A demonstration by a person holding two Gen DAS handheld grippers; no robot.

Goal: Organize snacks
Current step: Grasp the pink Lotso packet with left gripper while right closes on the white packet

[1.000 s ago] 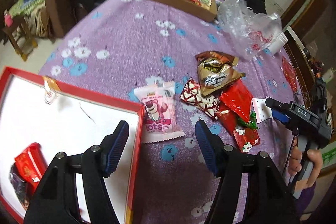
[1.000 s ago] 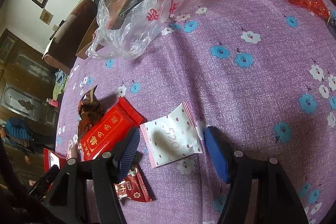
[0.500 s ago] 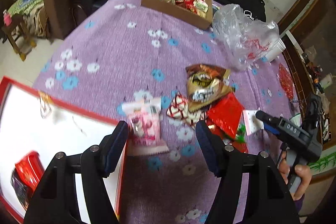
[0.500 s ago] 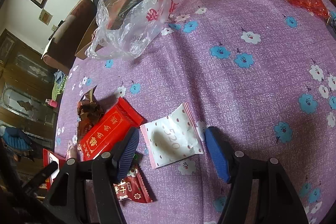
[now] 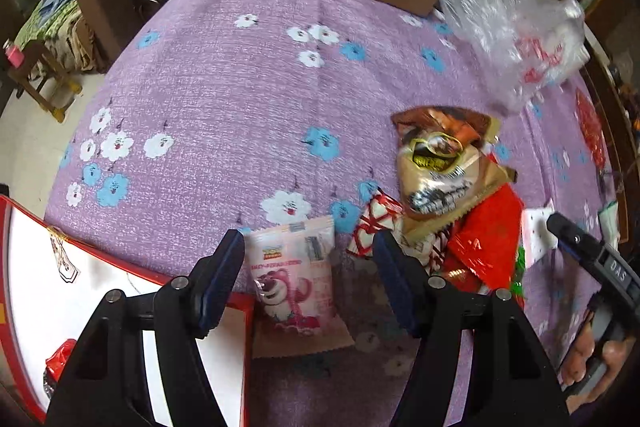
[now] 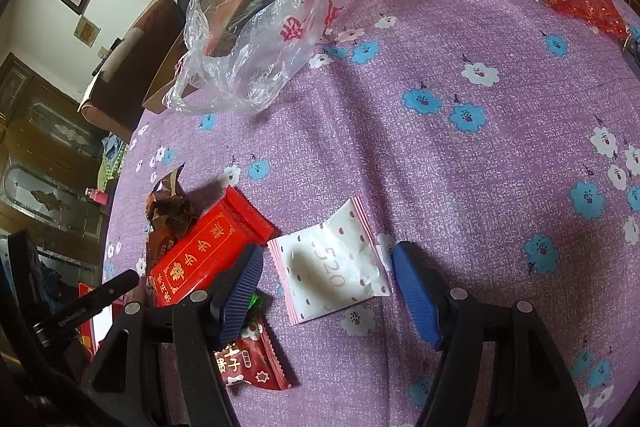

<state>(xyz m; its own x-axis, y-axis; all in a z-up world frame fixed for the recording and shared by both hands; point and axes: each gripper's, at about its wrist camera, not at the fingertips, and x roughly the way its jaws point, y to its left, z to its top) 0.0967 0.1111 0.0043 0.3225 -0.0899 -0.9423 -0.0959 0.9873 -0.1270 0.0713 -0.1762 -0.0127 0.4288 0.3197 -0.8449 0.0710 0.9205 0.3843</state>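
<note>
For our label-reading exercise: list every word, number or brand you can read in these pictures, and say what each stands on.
"520": white pink-dotted square sachet.
"DAS": black handheld gripper body.
Gold Chinese characters, legible as print, on the red rectangular snack packet; white ones on the dark red small wrapper.
Pink bear pouch and brown-gold foil bag: lettering too blurred.

Black left gripper (image 5: pixel 308 283), black right gripper (image 6: pixel 326 293), ribbed blue pads, silver pivot screws

Open purple cloth (image 5: pixel 248 95) lies ahead; snack pile (image 5: pixel 448 195) crowds right, red box (image 5: pixel 132 275) probably blocks left.
</note>
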